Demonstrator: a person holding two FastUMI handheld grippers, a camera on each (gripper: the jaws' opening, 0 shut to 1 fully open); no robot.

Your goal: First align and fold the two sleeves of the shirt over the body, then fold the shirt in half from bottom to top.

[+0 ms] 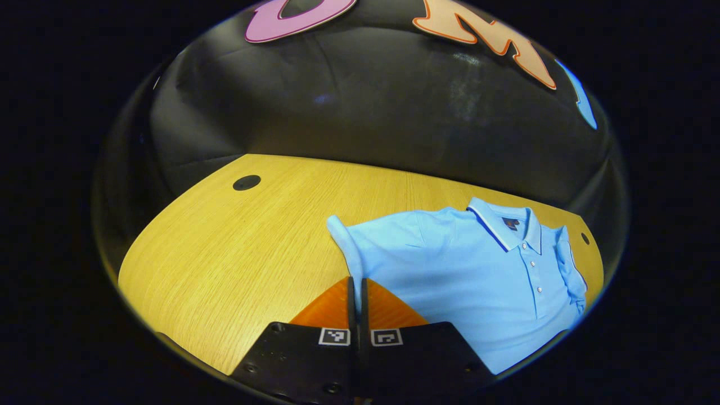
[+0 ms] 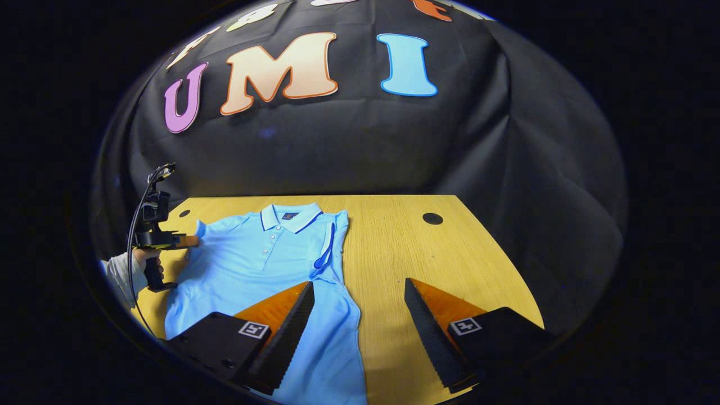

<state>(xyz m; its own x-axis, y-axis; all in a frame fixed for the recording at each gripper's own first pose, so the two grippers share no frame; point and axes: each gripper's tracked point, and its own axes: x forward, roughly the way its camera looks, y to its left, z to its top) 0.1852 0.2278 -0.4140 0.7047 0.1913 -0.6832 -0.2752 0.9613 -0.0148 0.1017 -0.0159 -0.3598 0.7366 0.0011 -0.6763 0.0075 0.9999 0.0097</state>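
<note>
Finds the left gripper (image 1: 356, 292) with its fingers pressed together at the outer edge of the still-spread sleeve (image 1: 343, 239), tip touching the cloth; cannot tell whether any fabric is actually pinched. Confirms the same contact from the right gripper view, where a hand (image 2: 147, 256) carries that tool against the sleeve near the table's left edge. Finds the right gripper (image 2: 360, 315) spread wide and holding nothing, one finger above the shirt (image 2: 253, 264), the other above bare wood. Places the light blue polo flat and face up, collar (image 2: 289, 216) toward the far edge, hem toward the near edge, on the left part of the table (image 2: 394, 247). Judges the other sleeve (image 2: 331, 242) already folded over the body, so takes the step in hand as folding the remaining one. Recommends securing a full pinch of the cuff, lifting only enough to clear the body, carrying it straight across toward the placket, and laying it level with its counterpart without dragging the shoulder. Advises steadying the body with the free tool if the cloth creeps. Records a pale wood-grain surface with a round black cable hole (image 2: 432, 218) near the far right corner, and black cloth walling the booth behind.
</note>
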